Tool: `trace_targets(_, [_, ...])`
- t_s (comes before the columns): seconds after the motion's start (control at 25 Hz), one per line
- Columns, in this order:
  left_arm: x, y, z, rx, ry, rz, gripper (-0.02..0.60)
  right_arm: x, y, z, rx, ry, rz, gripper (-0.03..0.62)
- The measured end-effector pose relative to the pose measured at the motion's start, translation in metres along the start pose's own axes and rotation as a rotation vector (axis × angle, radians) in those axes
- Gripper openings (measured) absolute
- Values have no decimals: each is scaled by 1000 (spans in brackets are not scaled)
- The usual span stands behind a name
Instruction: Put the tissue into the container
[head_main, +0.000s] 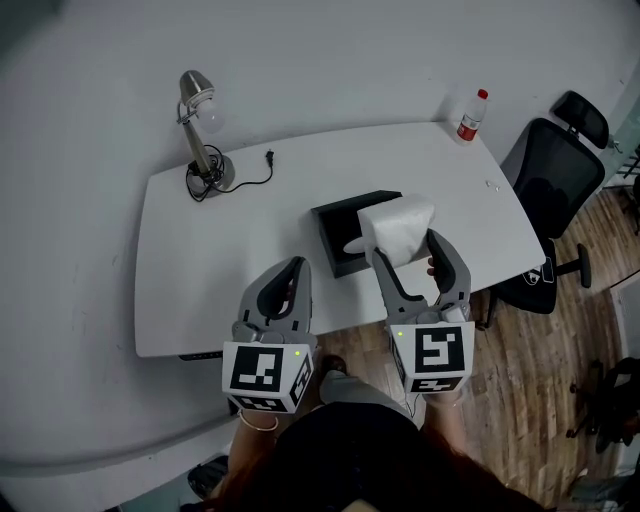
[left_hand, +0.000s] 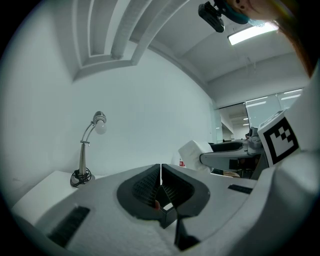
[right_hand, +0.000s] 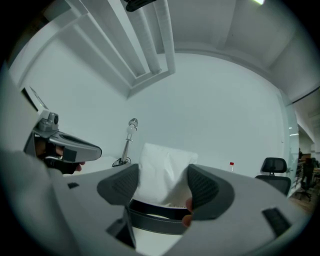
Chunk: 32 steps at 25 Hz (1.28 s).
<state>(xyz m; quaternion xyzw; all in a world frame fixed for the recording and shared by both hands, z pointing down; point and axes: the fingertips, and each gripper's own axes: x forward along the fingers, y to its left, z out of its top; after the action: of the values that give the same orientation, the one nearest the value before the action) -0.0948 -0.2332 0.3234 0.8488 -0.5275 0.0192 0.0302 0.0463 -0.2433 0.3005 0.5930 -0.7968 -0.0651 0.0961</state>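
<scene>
Holding the tissue (head_main: 400, 222) clamped in the right gripper (head_main: 402, 246) jaws, right over the black container (head_main: 330, 228) near the bench (head_main: 215, 285) front edge, left gripper (head_main: 293, 268) jaws together and empty: grasp looks done, lowering in and release remain.

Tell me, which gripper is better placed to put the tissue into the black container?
Right, most likely. The right gripper holds the tissue close over the container, while the left gripper is shut, empty and off to the side.
</scene>
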Motion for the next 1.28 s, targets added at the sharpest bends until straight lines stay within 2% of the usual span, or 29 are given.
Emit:
trace_targets(0.4, [31,11,-6,-12,21,-6,28,37,-10,-23,5,96,16,324])
trace_targets(1.28, [73,33,-34,-58,83,-4,28,90,-3,-82,22,333,93,324])
